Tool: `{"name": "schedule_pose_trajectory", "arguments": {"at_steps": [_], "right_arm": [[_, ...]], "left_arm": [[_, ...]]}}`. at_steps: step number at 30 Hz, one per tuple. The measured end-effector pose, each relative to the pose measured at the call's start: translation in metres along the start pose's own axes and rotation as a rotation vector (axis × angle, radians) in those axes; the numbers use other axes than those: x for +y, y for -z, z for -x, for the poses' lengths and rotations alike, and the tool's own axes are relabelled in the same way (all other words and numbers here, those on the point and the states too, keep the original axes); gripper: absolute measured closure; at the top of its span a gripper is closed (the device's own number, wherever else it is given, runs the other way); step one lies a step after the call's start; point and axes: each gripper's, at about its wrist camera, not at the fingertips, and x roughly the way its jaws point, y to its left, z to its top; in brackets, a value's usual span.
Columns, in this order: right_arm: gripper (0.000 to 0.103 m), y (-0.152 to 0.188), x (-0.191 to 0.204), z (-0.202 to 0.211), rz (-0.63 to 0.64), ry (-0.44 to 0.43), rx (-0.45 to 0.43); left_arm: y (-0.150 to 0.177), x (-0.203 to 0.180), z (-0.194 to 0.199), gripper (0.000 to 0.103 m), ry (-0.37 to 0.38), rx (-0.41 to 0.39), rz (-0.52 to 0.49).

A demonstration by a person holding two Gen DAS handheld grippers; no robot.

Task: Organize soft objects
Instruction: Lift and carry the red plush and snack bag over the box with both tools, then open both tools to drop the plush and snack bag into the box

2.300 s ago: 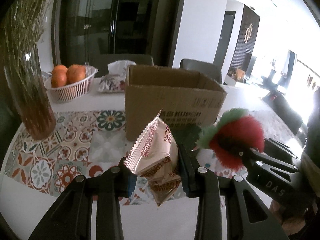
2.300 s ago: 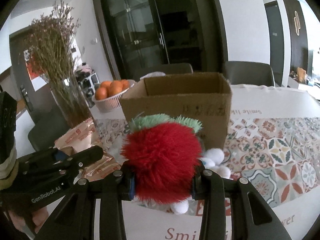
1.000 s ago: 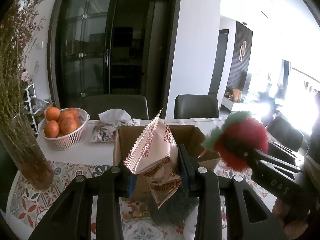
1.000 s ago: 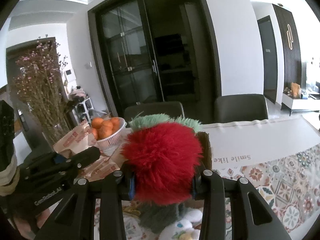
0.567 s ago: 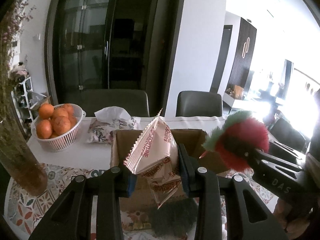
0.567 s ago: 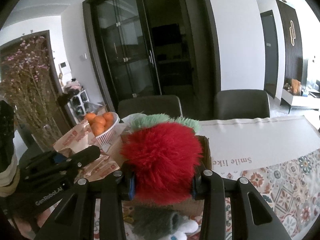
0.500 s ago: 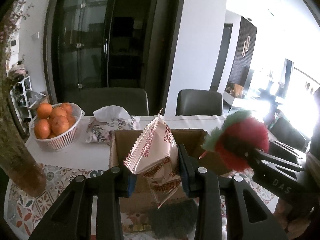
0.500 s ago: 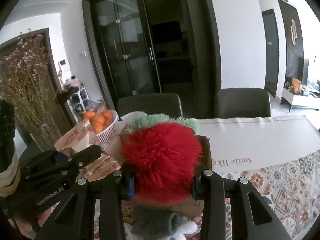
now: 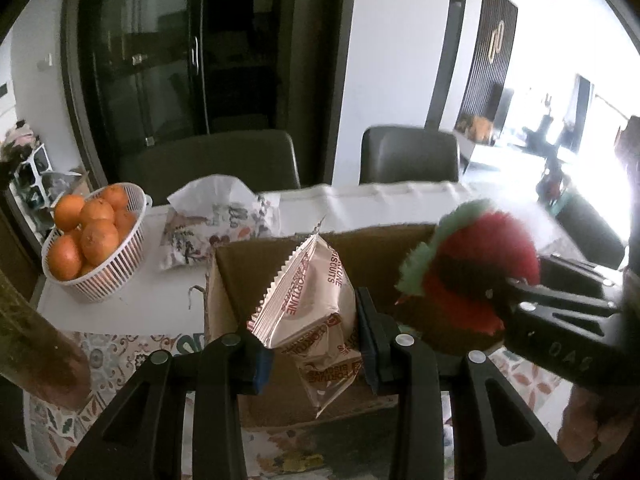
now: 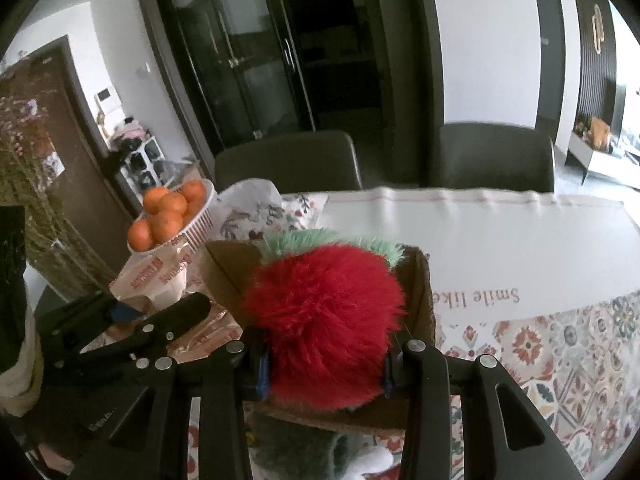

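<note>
Biscuit packet [image 9: 308,304]: clamped between jaws of left gripper [image 9: 312,344], held upright above open cardboard box [image 9: 376,252] on patterned tablecloth [image 10: 560,344]. Red plush strawberry [image 10: 324,320], green fuzzy top: clamped between jaws of right gripper [image 10: 324,364], held over right half of same box, just beside packet. Grey-green plush item [image 10: 296,448] on table in front of box, partly hidden. White basket of oranges [image 9: 96,248] and floral tissue pack [image 9: 216,224] behind box, to left.

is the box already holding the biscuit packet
No, the biscuit packet is clamped in the left gripper above the open cardboard box, not lying inside it.
</note>
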Motion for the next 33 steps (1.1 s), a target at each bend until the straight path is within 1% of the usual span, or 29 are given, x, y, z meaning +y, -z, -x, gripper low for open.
{"name": "schedule_pose_trajectory", "arguments": {"at_steps": [1, 4, 5, 6, 7, 8, 11, 14, 17, 23, 27, 33], "right_arm": [[0.063, -0.001, -0.002, -0.004, -0.007, 0.001, 0.014], [0.057, -0.002, -0.004, -0.014, -0.019, 0.006, 0.048], [0.046, -0.003, -0.005, -0.018, -0.026, -0.003, 0.064], [0.039, -0.004, -0.006, -0.021, -0.040, -0.010, 0.077], [0.029, -0.005, -0.007, -0.023, -0.057, -0.002, 0.083], [0.029, -0.006, -0.010, -0.024, -0.069, 0.007, 0.081], [0.029, -0.004, -0.011, -0.018, -0.083, 0.038, 0.057], [0.029, 0.000, -0.009, -0.009, -0.069, 0.071, 0.031], [0.029, 0.004, -0.006, 0.002, -0.058, 0.085, 0.014], [0.029, 0.011, -0.001, 0.025, -0.029, 0.106, -0.026], [0.029, 0.017, 0.004, 0.042, -0.017, 0.106, -0.048], [0.029, 0.026, 0.012, 0.055, -0.008, 0.086, -0.054]], "left_arm": [[0.000, 0.000, -0.005, 0.067, 0.003, 0.019, -0.002], [0.000, 0.000, -0.017, 0.067, 0.008, 0.072, -0.001], [0.000, -0.001, -0.022, 0.062, 0.010, 0.091, 0.000], [0.000, -0.001, -0.024, 0.051, 0.011, 0.100, 0.003], [0.001, 0.001, -0.026, 0.043, 0.011, 0.111, 0.013], [0.001, 0.003, -0.027, 0.034, 0.008, 0.117, 0.031], [0.003, 0.006, -0.024, 0.034, -0.001, 0.106, 0.054], [0.007, 0.003, -0.015, 0.034, -0.014, 0.100, 0.039], [0.010, 0.001, -0.007, 0.034, -0.026, 0.091, 0.028], [0.019, -0.005, 0.021, 0.034, -0.047, 0.044, 0.001], [0.024, -0.008, 0.038, 0.034, -0.053, 0.022, -0.011], [0.034, -0.006, 0.061, 0.034, -0.072, 0.006, 0.005]]}}
